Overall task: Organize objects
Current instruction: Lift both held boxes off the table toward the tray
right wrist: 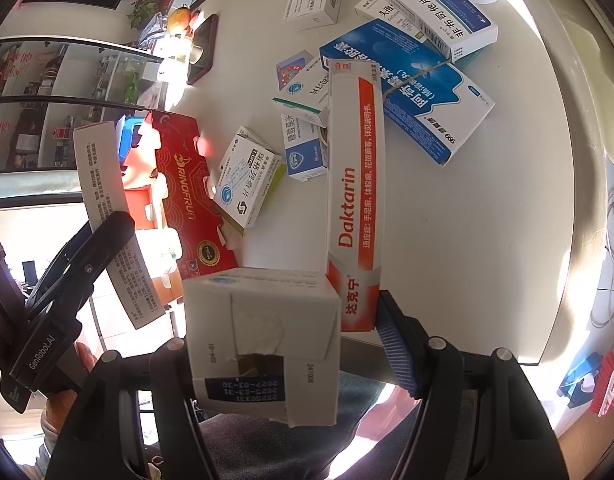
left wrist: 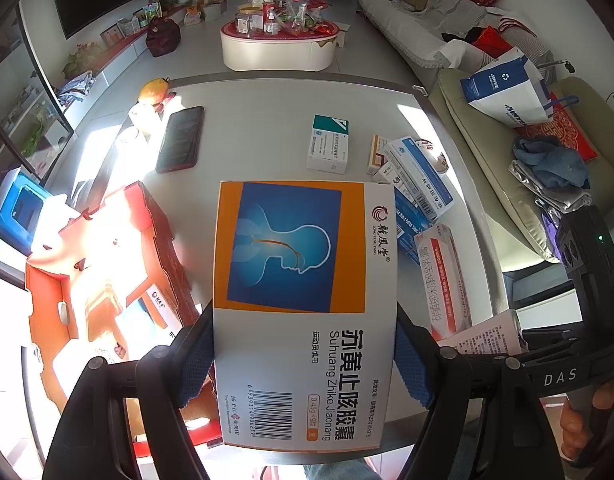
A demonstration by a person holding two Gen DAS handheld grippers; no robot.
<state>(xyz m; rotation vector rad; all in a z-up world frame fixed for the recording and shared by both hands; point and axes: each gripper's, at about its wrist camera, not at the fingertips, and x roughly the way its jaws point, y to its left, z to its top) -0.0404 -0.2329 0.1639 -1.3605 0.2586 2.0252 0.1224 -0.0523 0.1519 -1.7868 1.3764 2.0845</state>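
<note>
Both pairs of fingers hold cartons: left gripper (left wrist: pixel 305 354) the orange-and-white box (left wrist: pixel 303 308), right gripper (right wrist: pixel 295 356) the white box (right wrist: pixel 263 344)

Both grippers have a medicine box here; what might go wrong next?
1. The left gripper grips only the near end of the orange box; it may pivot or slip.
2. In the right gripper, the white box touches the right pad barely, if at all; it may drop.
3. The red carton looks partly filled.
</note>
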